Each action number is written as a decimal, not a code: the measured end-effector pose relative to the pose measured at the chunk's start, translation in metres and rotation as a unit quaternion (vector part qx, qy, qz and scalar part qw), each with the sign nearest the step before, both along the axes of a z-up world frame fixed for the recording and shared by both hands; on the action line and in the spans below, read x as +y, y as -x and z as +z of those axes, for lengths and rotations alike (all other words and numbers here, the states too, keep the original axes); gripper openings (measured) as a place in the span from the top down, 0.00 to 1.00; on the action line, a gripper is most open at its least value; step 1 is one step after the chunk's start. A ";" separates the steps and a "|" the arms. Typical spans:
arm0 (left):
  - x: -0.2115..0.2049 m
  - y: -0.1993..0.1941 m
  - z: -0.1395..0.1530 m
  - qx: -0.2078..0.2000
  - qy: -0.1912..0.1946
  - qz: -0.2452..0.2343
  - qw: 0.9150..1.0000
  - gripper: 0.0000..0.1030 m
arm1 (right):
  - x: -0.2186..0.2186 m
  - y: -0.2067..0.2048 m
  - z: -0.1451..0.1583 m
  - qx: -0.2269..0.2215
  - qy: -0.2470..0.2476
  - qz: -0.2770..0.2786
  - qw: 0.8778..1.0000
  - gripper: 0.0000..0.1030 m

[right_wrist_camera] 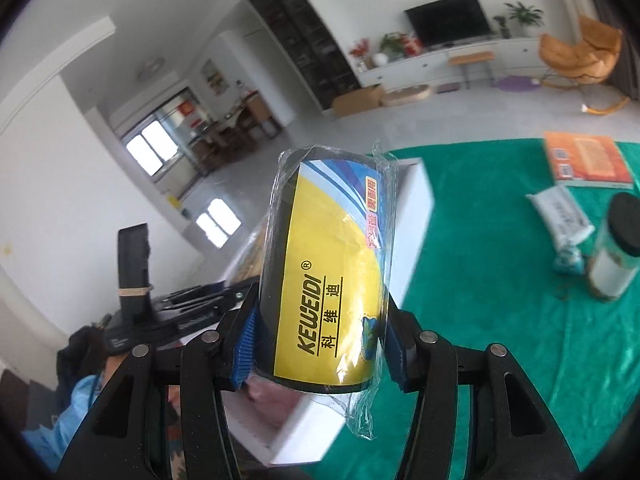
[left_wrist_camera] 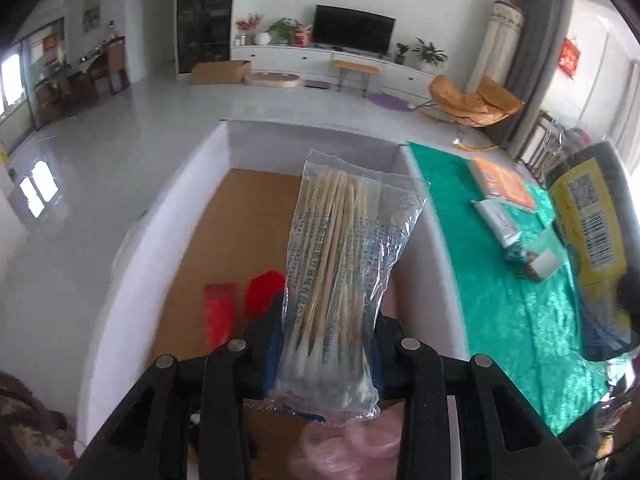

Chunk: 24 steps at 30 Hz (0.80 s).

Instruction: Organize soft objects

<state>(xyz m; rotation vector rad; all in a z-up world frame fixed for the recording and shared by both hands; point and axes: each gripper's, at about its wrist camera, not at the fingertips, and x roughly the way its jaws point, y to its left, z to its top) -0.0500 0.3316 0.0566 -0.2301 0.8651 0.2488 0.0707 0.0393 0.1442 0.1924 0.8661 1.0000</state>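
1. Cotton swab packet (left_wrist_camera: 340,264), in clear plastic, is clamped at its swab end in the left tool (left_wrist_camera: 328,364), above the open white box (left_wrist_camera: 160,240).
2. Black-and-yellow wrapped roll (right_wrist_camera: 328,276) is gripped between the blue pads (right_wrist_camera: 244,348) of the right tool (right_wrist_camera: 324,352).
3. The box stands at the left edge of the green-covered surface (right_wrist_camera: 500,280).
4. An orange packet (left_wrist_camera: 504,182) and a white sachet (left_wrist_camera: 496,220) lie near the surface's far edge.

- A desk under a crumpled green cloth (right_wrist_camera: 500,240) carries everything.
- On it: a white-walled open cardboard box (left_wrist_camera: 160,240), a flat orange packet (right_wrist_camera: 588,160), a white pouch (right_wrist_camera: 560,212) and a black-lidded clear jar (right_wrist_camera: 616,248).
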 end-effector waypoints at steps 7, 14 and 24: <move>0.003 0.016 -0.029 -0.008 -0.048 0.051 0.998 0.00 | 0.050 0.018 -0.044 0.014 0.037 0.040 0.998 0.34; -0.060 -0.014 -0.016 -0.047 -0.012 -0.019 0.999 0.00 | -0.061 -0.018 -0.102 -0.066 0.152 -0.147 0.975 0.27; -0.207 -0.078 -0.008 -0.043 0.042 -0.179 0.982 0.00 | -0.232 -0.028 -0.190 0.014 0.223 -0.350 0.910 0.27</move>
